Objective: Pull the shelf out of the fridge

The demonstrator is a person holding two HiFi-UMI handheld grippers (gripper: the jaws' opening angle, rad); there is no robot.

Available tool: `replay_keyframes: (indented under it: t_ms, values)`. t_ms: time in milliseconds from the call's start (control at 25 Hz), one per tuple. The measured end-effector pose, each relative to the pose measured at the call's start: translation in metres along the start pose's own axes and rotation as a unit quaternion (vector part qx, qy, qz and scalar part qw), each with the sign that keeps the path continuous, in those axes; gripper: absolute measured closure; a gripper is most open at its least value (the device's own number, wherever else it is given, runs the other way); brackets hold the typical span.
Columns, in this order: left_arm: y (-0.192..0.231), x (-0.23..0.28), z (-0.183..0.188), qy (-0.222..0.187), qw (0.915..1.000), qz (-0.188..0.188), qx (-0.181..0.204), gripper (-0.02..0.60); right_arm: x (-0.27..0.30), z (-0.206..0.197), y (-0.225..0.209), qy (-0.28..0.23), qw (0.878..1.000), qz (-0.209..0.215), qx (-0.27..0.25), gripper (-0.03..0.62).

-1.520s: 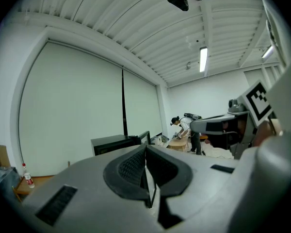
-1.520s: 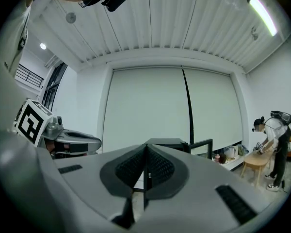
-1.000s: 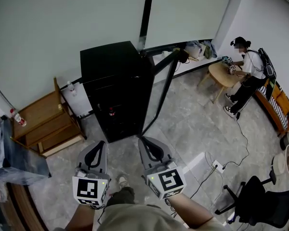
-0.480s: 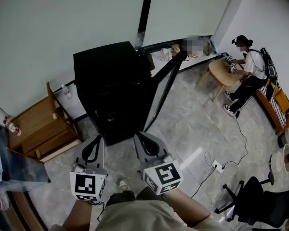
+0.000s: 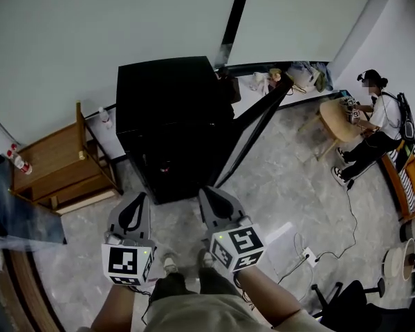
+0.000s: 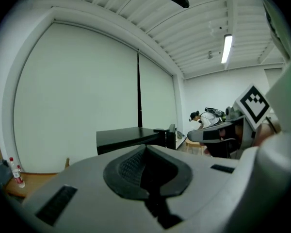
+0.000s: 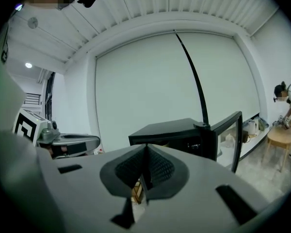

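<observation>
Two grippers hover side by side in front of the fridge (image 5: 167,109), both short of it and touching nothing. The left gripper (image 5: 139,198) points at the fridge's lower front with its jaws clenched together and nothing between them; its own view shows the dark pads meeting along one line. The right gripper (image 5: 206,193), just beside it and nearer the fridge's hinge side, is likewise clenched and empty, pad against pad at the tips. The fridge is a squat black cabinet standing against the pale wall, and its door (image 5: 253,133) is swung wide open, away from the grippers and toward the far corner. The inside of the fridge is dark, so the shelf cannot be made out; only a small red glint shows there. A low wooden rack (image 5: 52,168) stands on the fridge's closed side, with a red-capped bottle (image 5: 18,162) at its outer end. Well beyond the open door, a person (image 5: 379,120) bends over a round wooden table (image 5: 335,115).
</observation>
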State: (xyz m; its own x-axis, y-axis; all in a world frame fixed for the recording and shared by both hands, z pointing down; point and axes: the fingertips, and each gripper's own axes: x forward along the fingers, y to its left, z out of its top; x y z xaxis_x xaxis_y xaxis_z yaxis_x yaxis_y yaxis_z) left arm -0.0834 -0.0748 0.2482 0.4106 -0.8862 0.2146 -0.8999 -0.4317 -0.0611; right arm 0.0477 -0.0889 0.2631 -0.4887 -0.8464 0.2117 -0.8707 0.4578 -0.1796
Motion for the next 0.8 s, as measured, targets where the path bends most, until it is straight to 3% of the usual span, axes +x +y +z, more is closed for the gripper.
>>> replay_keyframes:
  t_ms: [320,800]
  values:
    - [0.012,0.032,-0.027,-0.008,0.9943,0.031,-0.102,0.575,0.036,-0.014,-0.023,-0.004,0.998,0.033,0.051,0.597]
    - [0.025,0.080,-0.088,-0.008,0.9903,0.073,-0.118,0.575,0.100,-0.082,-0.059,0.024,0.996,0.053,0.071,0.583]
